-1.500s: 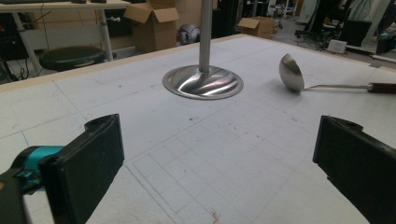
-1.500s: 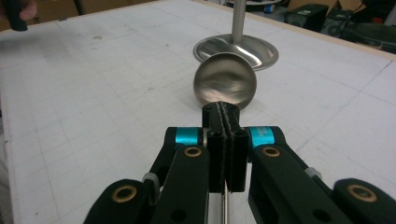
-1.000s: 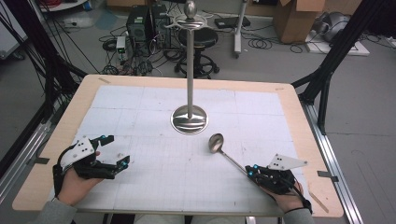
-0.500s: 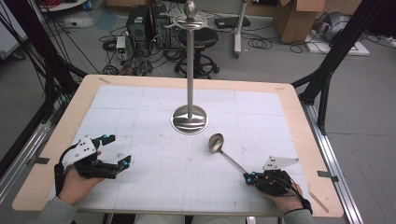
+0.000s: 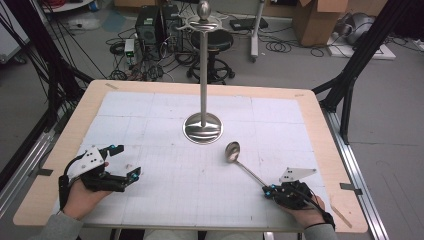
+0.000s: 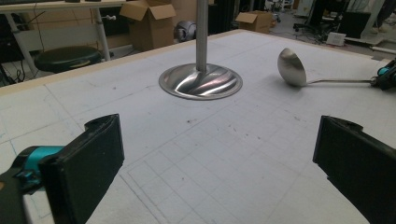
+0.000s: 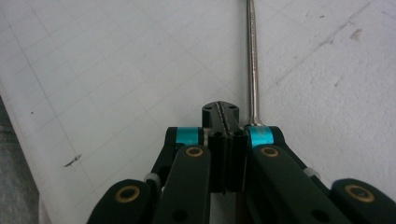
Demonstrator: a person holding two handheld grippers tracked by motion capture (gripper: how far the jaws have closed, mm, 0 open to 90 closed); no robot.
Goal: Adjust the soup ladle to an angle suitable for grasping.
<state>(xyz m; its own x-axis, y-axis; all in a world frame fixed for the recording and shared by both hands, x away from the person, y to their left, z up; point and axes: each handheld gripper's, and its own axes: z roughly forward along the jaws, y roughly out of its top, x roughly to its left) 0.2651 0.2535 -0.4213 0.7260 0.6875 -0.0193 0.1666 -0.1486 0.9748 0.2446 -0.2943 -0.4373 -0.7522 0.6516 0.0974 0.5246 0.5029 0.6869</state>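
1. One ladle lies flat on the table, right of centre. Its bowl is just near of the stand and its thin handle runs toward the near right corner.
2. At the handle's end sits the right gripper. In the right gripper view its jaws are pressed together with nothing visible between them, and the handle runs alongside one jaw. We judge it is not pinched. If we lift now, the ladle stays behind or gets dragged.
3. Sliding those closed tips sideways could push the handle, swing the bowl round and knock it into the stand's round base.
4. Once we do take hold, the grip will be far out on a long, smooth rod, and the heavy bowl may twist it in the pads and droop.
5. We think the stand is top-heavy, with a tall pole on a small foot. A swinging bowl or a careless forearm could rock it.
6. Far off at the near left, the left gripper rests with jaws spread wide and holds nothing. It is too far away to steady anything quickly.
7. Cables trailing from both grippers could snag on the table's near edge as we reach.
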